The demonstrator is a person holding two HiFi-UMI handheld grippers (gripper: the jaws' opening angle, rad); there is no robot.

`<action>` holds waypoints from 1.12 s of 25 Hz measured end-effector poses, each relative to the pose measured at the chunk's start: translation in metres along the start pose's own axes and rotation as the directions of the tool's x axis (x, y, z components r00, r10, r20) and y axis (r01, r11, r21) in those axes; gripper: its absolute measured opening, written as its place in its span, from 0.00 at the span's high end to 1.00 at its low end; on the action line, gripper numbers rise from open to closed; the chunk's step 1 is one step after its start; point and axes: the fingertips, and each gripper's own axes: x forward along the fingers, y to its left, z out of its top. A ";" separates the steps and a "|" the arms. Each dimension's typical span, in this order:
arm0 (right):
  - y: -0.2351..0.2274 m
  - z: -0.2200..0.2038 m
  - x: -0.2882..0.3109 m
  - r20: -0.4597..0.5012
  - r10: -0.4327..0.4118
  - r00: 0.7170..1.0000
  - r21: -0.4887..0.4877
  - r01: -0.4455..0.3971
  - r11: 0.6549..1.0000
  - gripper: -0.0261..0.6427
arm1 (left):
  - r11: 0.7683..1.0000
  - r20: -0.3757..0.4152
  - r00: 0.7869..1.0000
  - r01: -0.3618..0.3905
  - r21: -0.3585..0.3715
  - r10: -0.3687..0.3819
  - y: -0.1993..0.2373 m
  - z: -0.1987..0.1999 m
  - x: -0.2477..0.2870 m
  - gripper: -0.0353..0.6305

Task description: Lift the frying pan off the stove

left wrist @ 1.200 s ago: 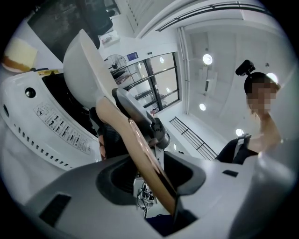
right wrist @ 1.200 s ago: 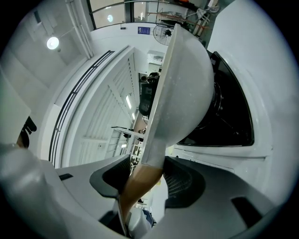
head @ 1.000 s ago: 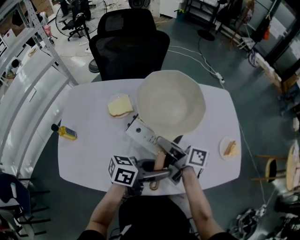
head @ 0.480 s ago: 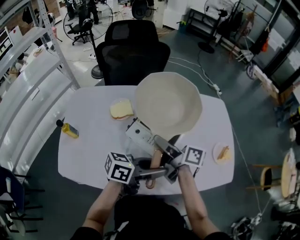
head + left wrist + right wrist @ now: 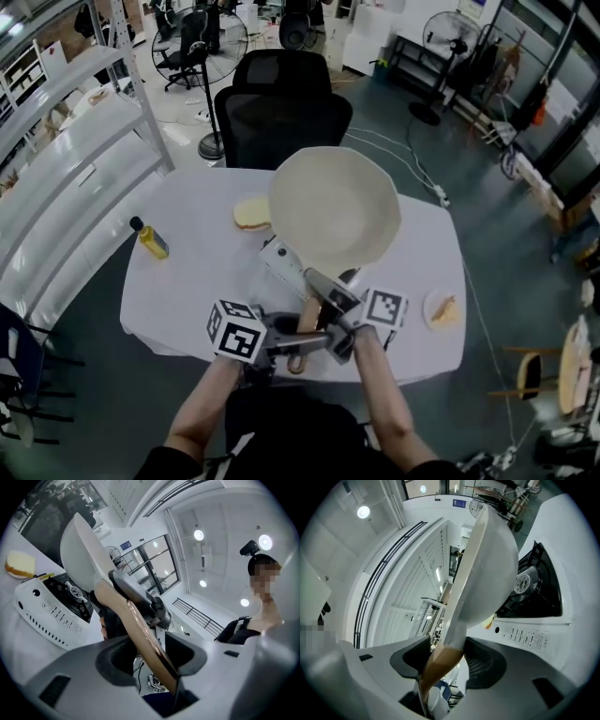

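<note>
In the head view, your frying pan (image 5: pixel 333 211) is up off the white gas stove (image 5: pixel 281 262). Its cream bowl hangs over the middle of the white table (image 5: pixel 187 291), with the stove below it towards the near edge. The left gripper (image 5: pixel 302 343) and right gripper (image 5: pixel 326 314) meet at the near edge, both on the pan's wooden handle (image 5: pixel 307 323). A slice of bread (image 5: pixel 251 213) lies towards the far edge, just left of the pan. A yellow bottle (image 5: pixel 150 238) stands near the left edge, and a small plate of food (image 5: pixel 442 307) sits near the right edge.

In the left gripper view, your left gripper (image 5: pixel 152 656) has its jaws clamped on the wooden handle (image 5: pixel 126 611). The frying pan (image 5: pixel 86 545) is tilted, seen edge-on above the stove (image 5: pixel 51 604).

In the right gripper view, your right gripper (image 5: pixel 445 660) is likewise closed on the handle (image 5: pixel 440 667), nearer the bowl. The pan (image 5: pixel 487 569) stands clear of the stove's (image 5: pixel 534 602) burner.
</note>
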 end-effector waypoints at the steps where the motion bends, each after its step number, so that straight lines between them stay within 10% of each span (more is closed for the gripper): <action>1: 0.003 -0.003 0.001 -0.009 0.008 1.000 0.001 -0.008 1.000 0.63 | 1.000 0.009 1.000 -0.006 -0.001 0.006 -0.002 -0.001 -0.001 0.67; 12: 0.032 -0.064 0.007 -0.182 0.080 0.980 -0.003 -0.082 0.997 0.62 | 0.992 0.135 0.983 -0.123 -0.023 0.125 -0.032 -0.034 -0.022 0.67; 28: 0.091 -0.169 0.037 -0.434 0.219 0.874 0.013 -0.237 0.971 0.62 | 0.948 0.324 0.892 -0.307 -0.078 0.315 -0.074 -0.081 -0.081 0.66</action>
